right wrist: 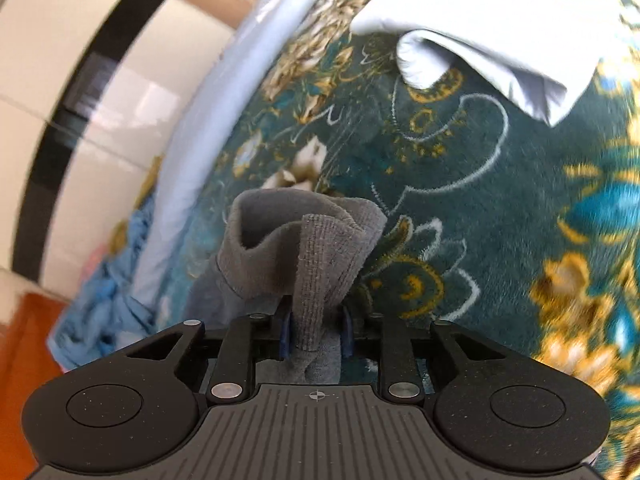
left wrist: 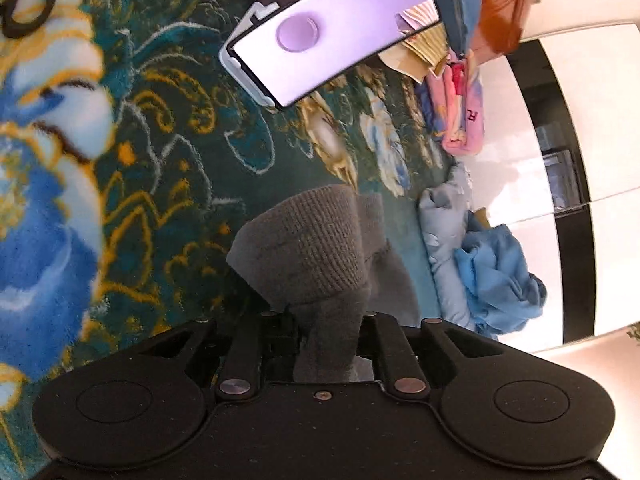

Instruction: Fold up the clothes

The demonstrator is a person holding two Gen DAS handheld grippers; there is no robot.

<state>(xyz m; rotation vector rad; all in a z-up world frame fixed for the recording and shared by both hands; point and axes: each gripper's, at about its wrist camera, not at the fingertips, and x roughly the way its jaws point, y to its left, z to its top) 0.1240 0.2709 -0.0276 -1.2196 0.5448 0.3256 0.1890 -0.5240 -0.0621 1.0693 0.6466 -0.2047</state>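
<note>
Floral rug (left wrist: 172,168); phone (left wrist: 332,36) nr clothes pile (left wrist: 492,276).

Left gripper (left wrist: 328,344) fingertips hidden under bunched grey garment (left wrist: 320,248); pads not visible. Right gripper (right wrist: 316,336): only 2 blue pad edges show, rest covered by grey garment (right wrist: 304,240). Garment's full shape and type can't be told in either view. Phone (left wrist: 336,36) top corner covered by blue cloth at frame top. Black ring (left wrist: 24,4) cut by left edge, blurred. Carpet (right wrist: 580,280) blurred at right. Pink folded item (left wrist: 466,120) print too small to read. Light blue cloth (right wrist: 500,32) cut by top edge.
</note>
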